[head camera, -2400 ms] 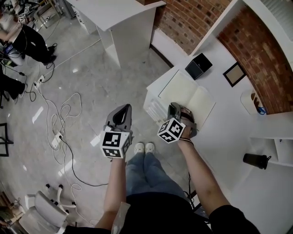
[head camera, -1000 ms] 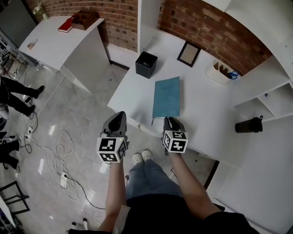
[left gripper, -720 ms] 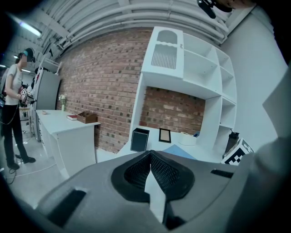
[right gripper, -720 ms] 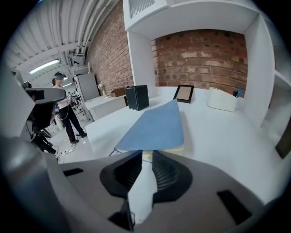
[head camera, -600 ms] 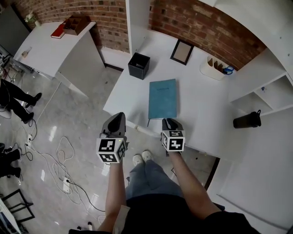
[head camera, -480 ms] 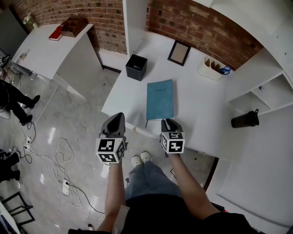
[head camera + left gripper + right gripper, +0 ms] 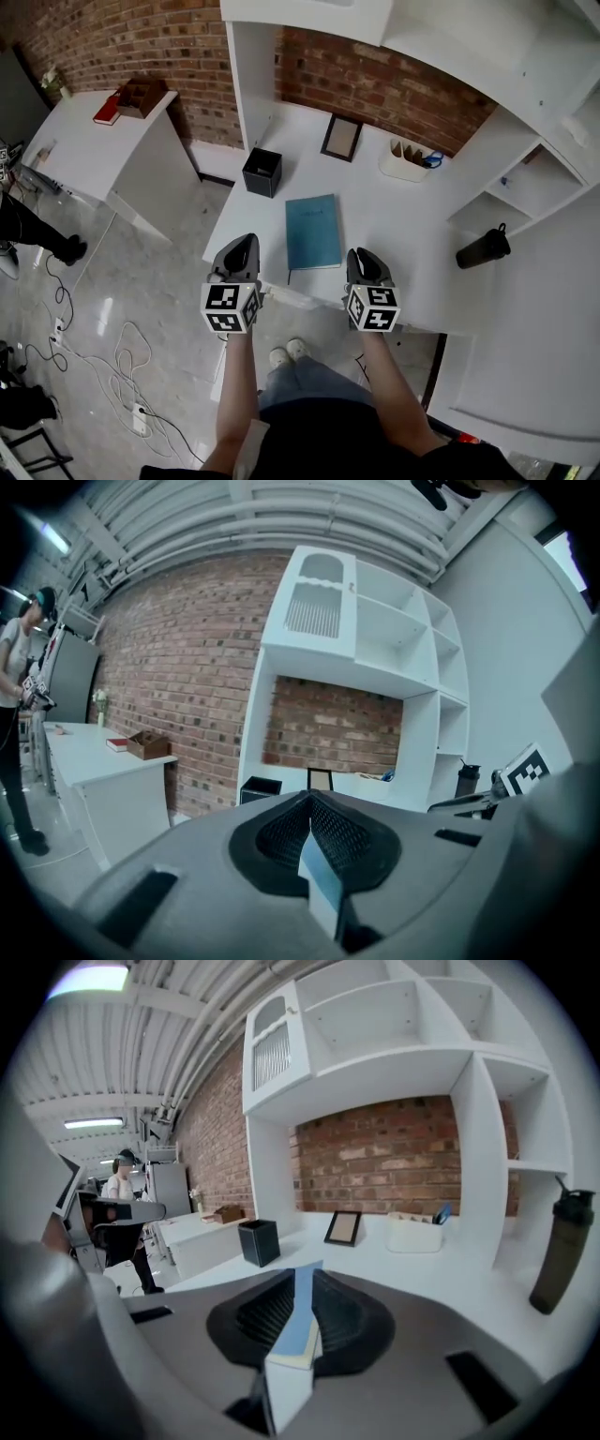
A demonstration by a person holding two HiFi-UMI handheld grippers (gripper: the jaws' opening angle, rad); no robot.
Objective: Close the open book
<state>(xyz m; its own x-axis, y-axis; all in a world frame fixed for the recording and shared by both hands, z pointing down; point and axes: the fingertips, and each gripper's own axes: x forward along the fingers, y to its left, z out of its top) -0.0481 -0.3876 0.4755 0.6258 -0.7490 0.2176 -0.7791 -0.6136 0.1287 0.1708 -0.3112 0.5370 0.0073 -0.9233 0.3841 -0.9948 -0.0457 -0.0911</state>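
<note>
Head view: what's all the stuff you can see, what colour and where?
book: 1, teal, closed, on white desk
box: 1, black, desk's back-left corner
picture frame: 1, dark, against brick wall
pen holder: 1, white, right of frame
bottle: 1, black, far right
side table: 1, white, left
red book: 1, red, on side table
tray: 1, brown, beside red book
cables: several, white, floor lower left
left gripper: 1, grey, jaws together, empty
right gripper: 1, grey, jaws together, empty
shoes: 2, white, floor

Book (image 7: 312, 232) lies on the desk (image 7: 412, 234), frame (image 7: 341, 137) and box (image 7: 262, 172) behind it.
</note>
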